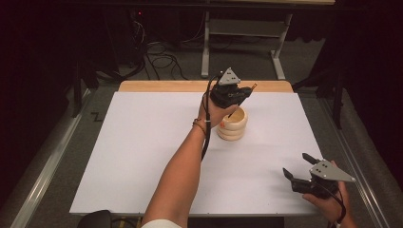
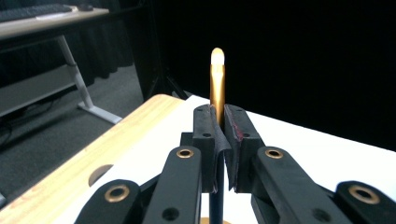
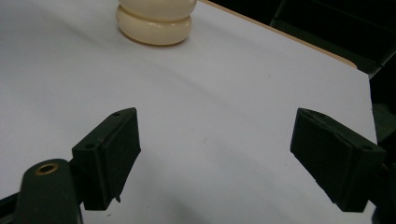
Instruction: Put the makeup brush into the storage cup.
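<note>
A thin brush (image 2: 217, 79) with a gold ferrule and a pale tip is clamped between the pads of my left gripper (image 2: 220, 114), its tip sticking out past the jaws. In the high view my left gripper (image 1: 243, 93) hovers just above a cream ribbed holder (image 1: 233, 126) at the table's back middle. The brush (image 1: 252, 87) slants through the jaws, and its dark handle reaches down toward the holder's mouth. My right gripper (image 1: 298, 165) rests low at the front right, jaws wide open with nothing between them. In the right gripper view it (image 3: 215, 140) faces the holder (image 3: 156, 21).
A white sheet covers the table (image 1: 142, 156), with a wooden strip (image 1: 161, 86) along its far edge. Beyond it stand a desk frame (image 1: 242, 33) and loose cables (image 1: 159, 59) on the floor. A person's left forearm (image 1: 183, 171) crosses the table's middle.
</note>
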Demonstrator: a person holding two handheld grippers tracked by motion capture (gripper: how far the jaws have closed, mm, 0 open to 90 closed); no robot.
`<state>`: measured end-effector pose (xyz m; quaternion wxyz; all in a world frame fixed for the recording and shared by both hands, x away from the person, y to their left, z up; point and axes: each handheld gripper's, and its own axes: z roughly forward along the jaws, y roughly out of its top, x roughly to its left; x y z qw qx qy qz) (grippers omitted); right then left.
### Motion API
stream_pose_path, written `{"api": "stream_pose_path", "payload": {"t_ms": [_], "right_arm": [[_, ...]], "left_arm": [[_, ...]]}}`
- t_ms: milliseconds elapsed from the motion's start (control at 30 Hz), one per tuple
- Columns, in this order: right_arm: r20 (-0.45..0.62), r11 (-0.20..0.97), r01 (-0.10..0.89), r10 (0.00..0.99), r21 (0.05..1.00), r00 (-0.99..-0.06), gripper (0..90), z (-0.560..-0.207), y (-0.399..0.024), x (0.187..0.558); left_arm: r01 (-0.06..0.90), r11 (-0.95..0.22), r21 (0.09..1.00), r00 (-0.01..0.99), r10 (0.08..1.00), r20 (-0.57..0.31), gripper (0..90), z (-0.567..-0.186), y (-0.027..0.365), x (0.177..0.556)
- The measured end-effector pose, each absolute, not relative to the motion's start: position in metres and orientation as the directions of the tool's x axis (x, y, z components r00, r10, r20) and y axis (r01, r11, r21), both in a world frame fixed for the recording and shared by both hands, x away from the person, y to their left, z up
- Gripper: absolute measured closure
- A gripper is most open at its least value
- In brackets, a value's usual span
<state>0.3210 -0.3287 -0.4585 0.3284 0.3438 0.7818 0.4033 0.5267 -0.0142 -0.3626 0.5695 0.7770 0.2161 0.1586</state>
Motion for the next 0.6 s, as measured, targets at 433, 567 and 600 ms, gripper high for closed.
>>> {"api": "stream_pose_path", "payload": {"t_ms": [433, 567, 600], "right_arm": [[-0.238, 0.44, 0.273, 0.803, 0.856, -0.547, 16.8, -0.458, -0.33, 0.321], [-0.238, 0.439, 0.273, 0.804, 0.856, -0.545, 16.9, -0.458, -0.329, 0.321], [-0.238, 0.439, 0.274, 0.803, 0.856, -0.546, 16.8, -0.458, -0.329, 0.321]], "left_arm": [[0.18, -0.252, 0.951, 0.857, 0.514, -0.026, 84.3, -0.379, -0.013, 0.528], [0.192, -0.249, 0.949, 0.852, 0.522, -0.036, 84.3, -0.383, -0.009, 0.526], [0.194, -0.25, 0.949, 0.853, 0.521, -0.037, 84.3, -0.383, -0.008, 0.526]]}}
